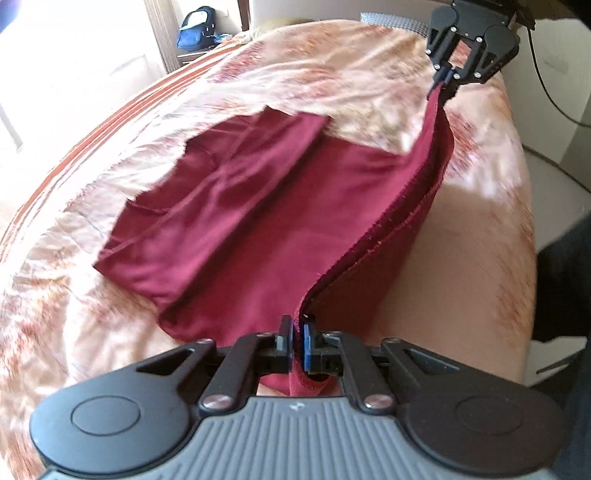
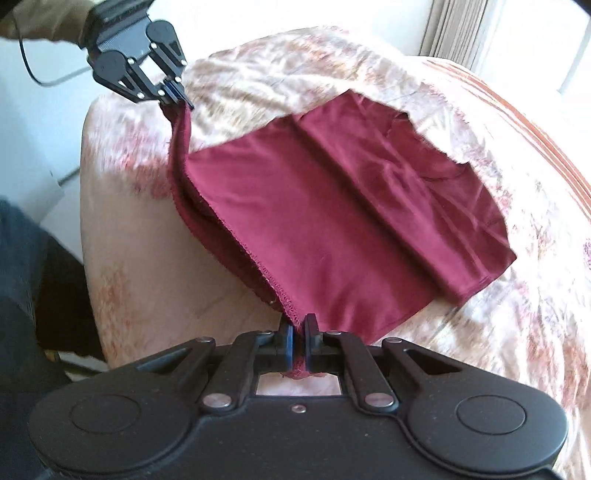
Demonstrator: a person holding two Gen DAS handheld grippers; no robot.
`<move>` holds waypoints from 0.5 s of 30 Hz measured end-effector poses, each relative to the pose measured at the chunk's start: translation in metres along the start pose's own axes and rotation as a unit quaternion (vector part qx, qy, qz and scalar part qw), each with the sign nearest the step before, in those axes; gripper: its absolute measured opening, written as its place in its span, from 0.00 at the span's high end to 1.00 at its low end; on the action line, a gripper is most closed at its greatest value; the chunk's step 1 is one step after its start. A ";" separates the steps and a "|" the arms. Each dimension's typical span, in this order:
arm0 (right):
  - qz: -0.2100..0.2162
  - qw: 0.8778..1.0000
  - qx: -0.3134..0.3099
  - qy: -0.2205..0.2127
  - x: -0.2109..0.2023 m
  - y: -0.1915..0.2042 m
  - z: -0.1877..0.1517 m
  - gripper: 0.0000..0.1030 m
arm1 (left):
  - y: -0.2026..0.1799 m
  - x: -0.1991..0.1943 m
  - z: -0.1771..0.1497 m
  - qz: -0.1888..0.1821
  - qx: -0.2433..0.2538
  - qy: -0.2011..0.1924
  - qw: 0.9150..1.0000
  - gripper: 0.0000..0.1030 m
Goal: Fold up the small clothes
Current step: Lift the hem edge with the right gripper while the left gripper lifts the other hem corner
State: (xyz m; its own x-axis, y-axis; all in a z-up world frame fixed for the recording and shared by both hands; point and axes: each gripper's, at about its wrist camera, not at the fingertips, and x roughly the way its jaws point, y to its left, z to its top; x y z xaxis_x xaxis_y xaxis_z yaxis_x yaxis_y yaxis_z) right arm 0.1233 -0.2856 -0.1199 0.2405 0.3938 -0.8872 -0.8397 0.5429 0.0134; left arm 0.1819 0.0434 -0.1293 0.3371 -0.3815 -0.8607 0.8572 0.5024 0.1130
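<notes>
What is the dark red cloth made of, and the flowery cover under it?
Dark red cloth: looks like thin, smooth, slightly shiny knit fabric; it drapes softly and has a stitched hem. Flowery cover: probably soft woven cotton, matte and wrinkled, though blur leaves this uncertain.

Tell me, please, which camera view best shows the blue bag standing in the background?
The left wrist view: the blue bag sits at the top left, beyond the bed, beside a bright doorway. The right wrist view does not show it at all; there you see only the maroon garment, bed and curtain.

Two grippers (image 1: 295, 326) (image 1: 447, 75), one maroon garment (image 1: 236, 221), one bedspread (image 1: 74, 295), one backpack (image 1: 195, 31).
</notes>
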 end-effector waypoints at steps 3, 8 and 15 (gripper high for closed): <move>0.026 0.999 0.027 -0.004 -0.002 -0.045 0.012 0.95 | 0.040 0.006 0.018 -0.017 -0.018 -0.002 1.000 0.95; 0.062 0.997 0.052 -0.007 0.012 -0.122 0.035 0.95 | 0.100 0.026 0.037 -0.044 -0.060 -0.004 0.997 0.95; 0.090 0.993 0.076 0.005 0.058 -0.205 0.061 0.95 | 0.169 0.074 0.045 -0.057 -0.102 0.009 0.993 0.95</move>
State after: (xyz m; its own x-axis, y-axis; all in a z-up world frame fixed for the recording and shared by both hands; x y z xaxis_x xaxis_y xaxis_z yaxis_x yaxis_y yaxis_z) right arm 0.3391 -0.3291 -0.1458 0.0880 0.4866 -0.8692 -0.7857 0.5703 0.2398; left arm 0.3691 0.0657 -0.1514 0.2345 -0.4324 -0.8707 0.7924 0.6039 -0.0865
